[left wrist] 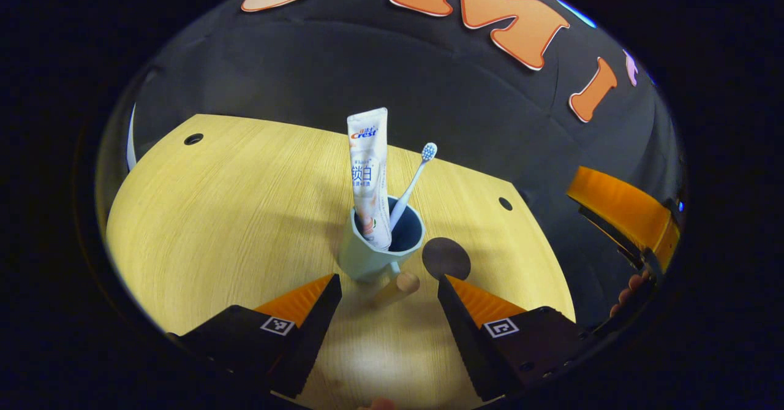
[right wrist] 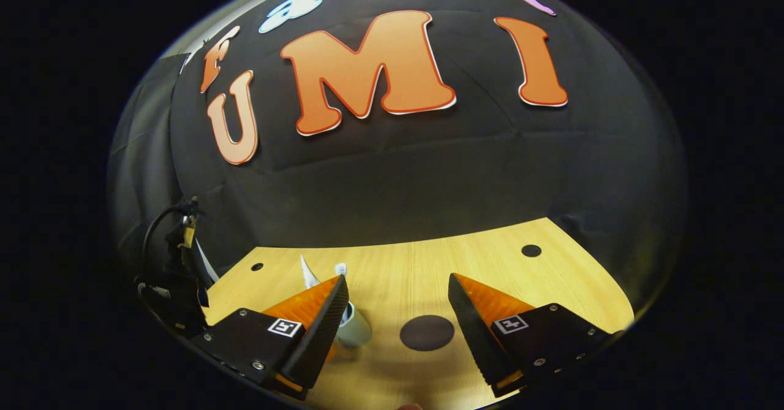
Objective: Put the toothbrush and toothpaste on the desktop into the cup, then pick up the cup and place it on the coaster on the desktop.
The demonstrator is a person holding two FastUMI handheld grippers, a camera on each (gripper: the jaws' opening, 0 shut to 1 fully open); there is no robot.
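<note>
Strong overhead light brightens the pale yellow wood-grain counter (left wrist: 233, 226) and leaves a glare patch near its front edge in the left gripper view, soft shadows spread left of the pale blue-green plastic cup (left wrist: 375, 252), and fisheye distortion bends and darkens both views' edges.

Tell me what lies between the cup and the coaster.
Bare wooden desktop separates the cup from the dark round coaster in the left gripper view; the cup's handle points nearby.
</note>
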